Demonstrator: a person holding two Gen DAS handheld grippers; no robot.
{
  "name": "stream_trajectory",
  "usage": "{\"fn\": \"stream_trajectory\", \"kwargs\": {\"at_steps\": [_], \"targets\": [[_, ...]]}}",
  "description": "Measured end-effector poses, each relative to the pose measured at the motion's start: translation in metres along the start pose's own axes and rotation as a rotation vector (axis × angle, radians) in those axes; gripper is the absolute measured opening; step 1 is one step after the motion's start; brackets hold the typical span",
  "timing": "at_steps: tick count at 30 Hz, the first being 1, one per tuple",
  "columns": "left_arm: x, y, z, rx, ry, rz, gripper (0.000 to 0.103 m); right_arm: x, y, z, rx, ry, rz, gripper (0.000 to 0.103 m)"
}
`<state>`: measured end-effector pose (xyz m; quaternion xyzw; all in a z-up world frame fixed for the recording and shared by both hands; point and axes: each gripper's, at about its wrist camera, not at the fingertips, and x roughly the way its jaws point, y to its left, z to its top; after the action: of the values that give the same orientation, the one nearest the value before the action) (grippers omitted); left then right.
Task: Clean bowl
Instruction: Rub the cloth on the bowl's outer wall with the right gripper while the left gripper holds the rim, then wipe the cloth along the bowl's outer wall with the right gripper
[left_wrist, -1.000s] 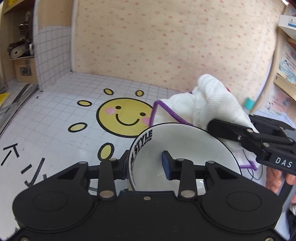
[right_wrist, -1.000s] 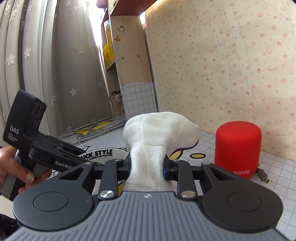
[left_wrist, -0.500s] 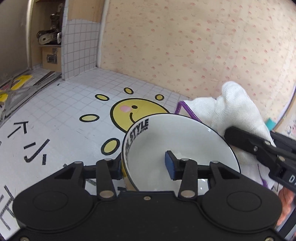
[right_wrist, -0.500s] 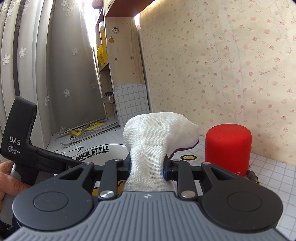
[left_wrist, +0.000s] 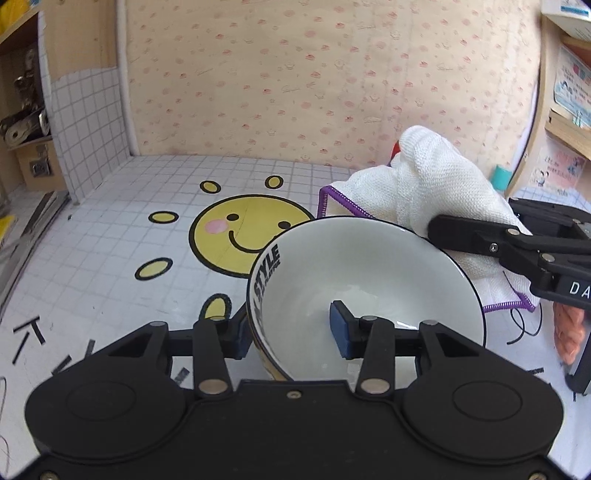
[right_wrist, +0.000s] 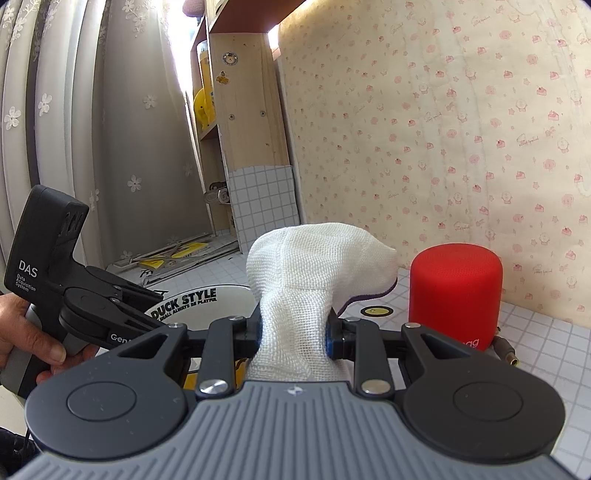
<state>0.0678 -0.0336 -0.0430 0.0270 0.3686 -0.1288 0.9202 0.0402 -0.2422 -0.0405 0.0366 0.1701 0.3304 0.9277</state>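
A white bowl (left_wrist: 369, 273) with black "STYLE" lettering is held by my left gripper (left_wrist: 290, 328). The gripper is shut on the bowl's near rim, one pad outside and one inside. The bowl (right_wrist: 199, 302) also shows in the right wrist view, behind the left gripper's body (right_wrist: 99, 306). My right gripper (right_wrist: 293, 336) is shut on a white cloth (right_wrist: 306, 280) with purple edging, bunched above the fingers. In the left wrist view the cloth (left_wrist: 424, 192) and right gripper (left_wrist: 476, 236) sit just beyond the bowl's far right rim, outside the bowl.
The table (left_wrist: 110, 258) is white grid-tiled with a yellow smiley sun print (left_wrist: 240, 236). A red cylindrical speaker (right_wrist: 456, 295) stands right of the cloth near the wallpapered wall. Wooden shelves (right_wrist: 243, 140) stand at the left, and more shelves (left_wrist: 565, 110) at the right.
The left view has swung back and the bowl sits slightly lower in it. The cloth stays beside the bowl's far right rim. Both grips are unchanged.
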Motion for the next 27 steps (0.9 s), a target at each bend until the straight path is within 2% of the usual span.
{"fn": "stream_trajectory", "kwargs": {"at_steps": [4,10,12,13,16,21,23,27], "targets": [[0.006,0.004,0.009,0.030,0.034,-0.021,0.045,0.000,0.000,0.000,0.003,-0.001,0.001,0.030],[0.010,0.012,0.016,0.065,0.040,-0.086,0.048,0.001,-0.002,0.000,0.010,-0.002,0.003,0.030],[0.011,0.015,0.016,0.078,0.031,-0.110,0.043,0.001,-0.002,0.000,0.011,-0.001,0.004,0.030],[0.011,0.017,0.017,0.068,0.031,-0.131,0.037,0.000,-0.002,0.000,0.010,-0.001,0.005,0.030],[0.012,0.021,0.015,0.031,0.028,-0.152,0.034,-0.004,0.013,-0.004,0.016,-0.007,-0.023,0.029],[0.008,0.024,0.007,-0.086,0.010,-0.119,0.029,-0.003,0.017,-0.005,0.014,-0.008,-0.033,0.030],[0.005,0.016,0.003,-0.072,-0.008,-0.074,0.029,-0.002,0.017,-0.005,0.013,-0.007,-0.032,0.030],[0.002,0.013,0.000,-0.104,-0.007,-0.035,0.029,0.005,0.016,0.000,-0.002,0.000,-0.025,0.030]]}}
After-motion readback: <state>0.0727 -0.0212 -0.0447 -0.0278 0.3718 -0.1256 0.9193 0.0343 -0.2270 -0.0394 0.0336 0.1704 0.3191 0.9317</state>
